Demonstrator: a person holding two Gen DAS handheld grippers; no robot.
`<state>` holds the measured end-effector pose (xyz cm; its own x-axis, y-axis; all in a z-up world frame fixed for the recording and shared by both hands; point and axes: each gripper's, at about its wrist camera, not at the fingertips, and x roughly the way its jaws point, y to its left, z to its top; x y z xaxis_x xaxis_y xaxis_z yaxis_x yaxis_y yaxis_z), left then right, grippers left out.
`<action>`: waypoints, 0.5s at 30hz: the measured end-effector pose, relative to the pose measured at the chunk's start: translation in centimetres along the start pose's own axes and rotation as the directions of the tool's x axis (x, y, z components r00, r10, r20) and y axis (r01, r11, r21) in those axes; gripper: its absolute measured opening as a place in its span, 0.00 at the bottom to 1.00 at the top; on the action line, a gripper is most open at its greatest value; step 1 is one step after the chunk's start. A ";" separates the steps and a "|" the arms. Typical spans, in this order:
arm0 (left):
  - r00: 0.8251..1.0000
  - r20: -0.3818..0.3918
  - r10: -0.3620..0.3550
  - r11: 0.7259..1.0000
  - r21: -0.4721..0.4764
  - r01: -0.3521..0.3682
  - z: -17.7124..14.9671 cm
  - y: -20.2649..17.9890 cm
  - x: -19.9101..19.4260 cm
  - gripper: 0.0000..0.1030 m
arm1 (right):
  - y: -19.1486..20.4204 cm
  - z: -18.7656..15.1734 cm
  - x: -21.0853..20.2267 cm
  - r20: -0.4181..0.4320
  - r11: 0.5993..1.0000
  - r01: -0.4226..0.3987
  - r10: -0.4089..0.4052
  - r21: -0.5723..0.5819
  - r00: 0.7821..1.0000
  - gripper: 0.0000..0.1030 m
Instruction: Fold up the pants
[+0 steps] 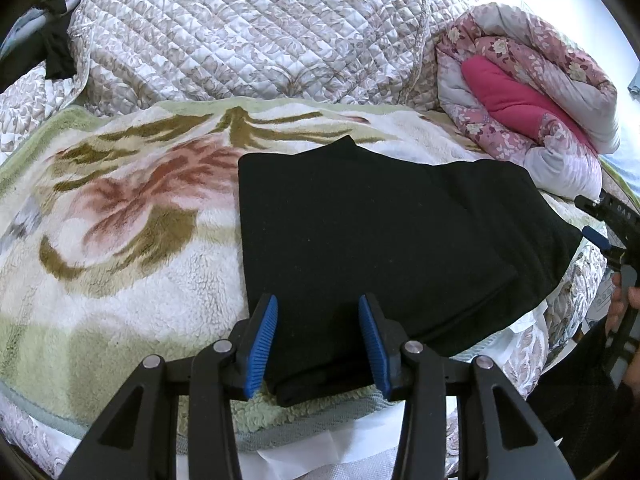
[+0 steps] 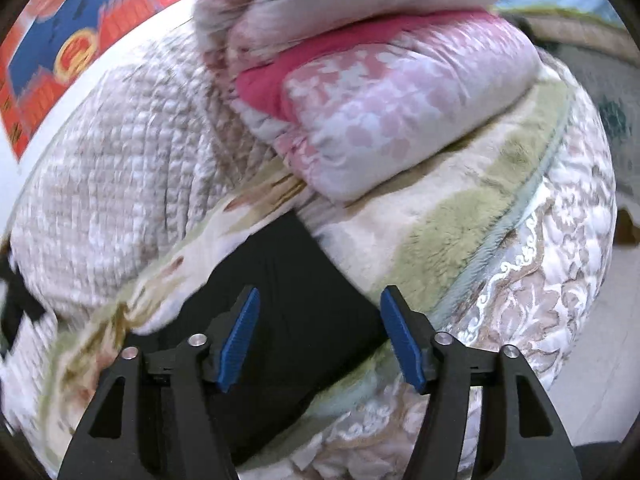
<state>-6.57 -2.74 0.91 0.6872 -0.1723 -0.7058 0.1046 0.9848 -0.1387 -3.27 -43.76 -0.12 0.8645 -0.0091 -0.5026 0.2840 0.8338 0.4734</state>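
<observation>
Pants blurred, partly cut off

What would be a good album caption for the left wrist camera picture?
Folded black pants lie on a floral fleece blanket, the left gripper poised open over their near edge.

Little can be read here. In the left wrist view, the black body of the right tongs at the right edge carries small pale characters, perhaps "0A5", too small to be sure. The red and blue poster on the wall bears a round emblem, blurred past reading.
</observation>
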 end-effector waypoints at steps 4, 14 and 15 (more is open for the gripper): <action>1.000 0.000 0.000 1.000 0.000 0.000 0.0 0.0 0.0 0.44 | -2.5 -0.4 1.9 -0.100 0.987 -0.003 0.020 0.163 0.995 0.65; 1.000 0.000 0.002 1.000 0.003 -0.002 0.0 -0.1 0.0 0.45 | -2.3 -1.4 2.9 -0.130 0.965 -0.147 0.178 0.217 0.976 0.66; 1.000 0.001 0.003 1.000 0.004 -0.003 0.0 -0.1 0.0 0.45 | -2.4 -1.3 3.1 -0.127 0.963 -0.153 0.184 0.224 0.975 0.64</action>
<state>-6.54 -2.79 0.92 0.6879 -0.1693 -0.7058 0.1055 0.9854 -0.1335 -1.82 -45.04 -3.69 0.8423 0.2148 -0.4945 0.2341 0.6806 0.6943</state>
